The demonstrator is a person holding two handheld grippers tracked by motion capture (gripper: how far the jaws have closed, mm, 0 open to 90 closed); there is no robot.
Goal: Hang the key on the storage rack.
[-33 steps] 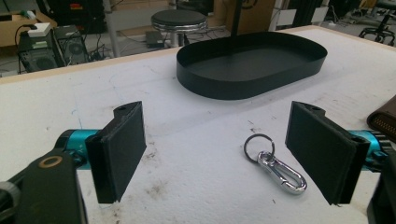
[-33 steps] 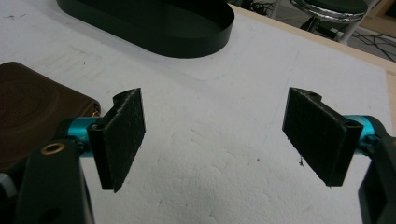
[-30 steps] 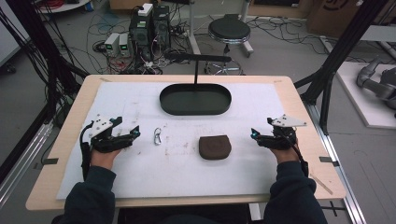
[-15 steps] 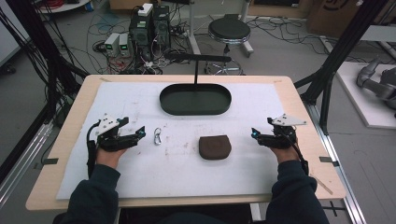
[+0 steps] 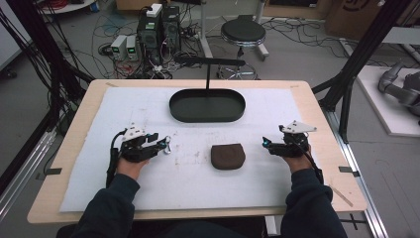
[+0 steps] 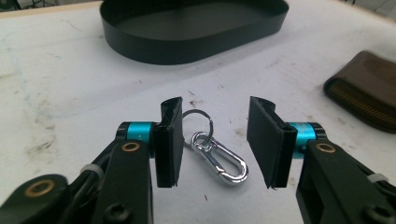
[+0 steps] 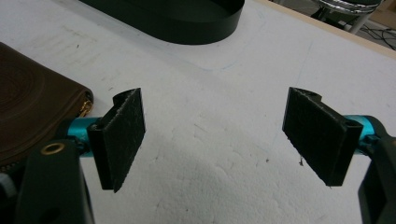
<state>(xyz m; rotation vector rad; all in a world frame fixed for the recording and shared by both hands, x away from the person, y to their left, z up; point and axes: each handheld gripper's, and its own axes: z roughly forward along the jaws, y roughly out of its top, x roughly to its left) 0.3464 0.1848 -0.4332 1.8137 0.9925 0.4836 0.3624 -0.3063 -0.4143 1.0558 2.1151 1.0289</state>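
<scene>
Carabiner (image 6: 219, 157) w/ key ring lies on white mat between left gripper (image 6: 215, 140) jaws, spread wide, not touching. Small, light, stiff metal, prob slippery; pinch across clip's long sides. Right gripper (image 7: 215, 128) wide, empty, beside brown pouch (image 5: 228, 156).

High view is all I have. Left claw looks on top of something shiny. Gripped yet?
Observer: No. The left claw is open, with a carabiner flat on the mat between its jaws, touching neither.
Operator: Just the clip?
Observer: A key ring is attached to its far end.
Operator: Right claw near the pouch?
Observer: The right claw is open over bare mat. The pouch lies outside one jaw, its zipper edge beside it.
</scene>
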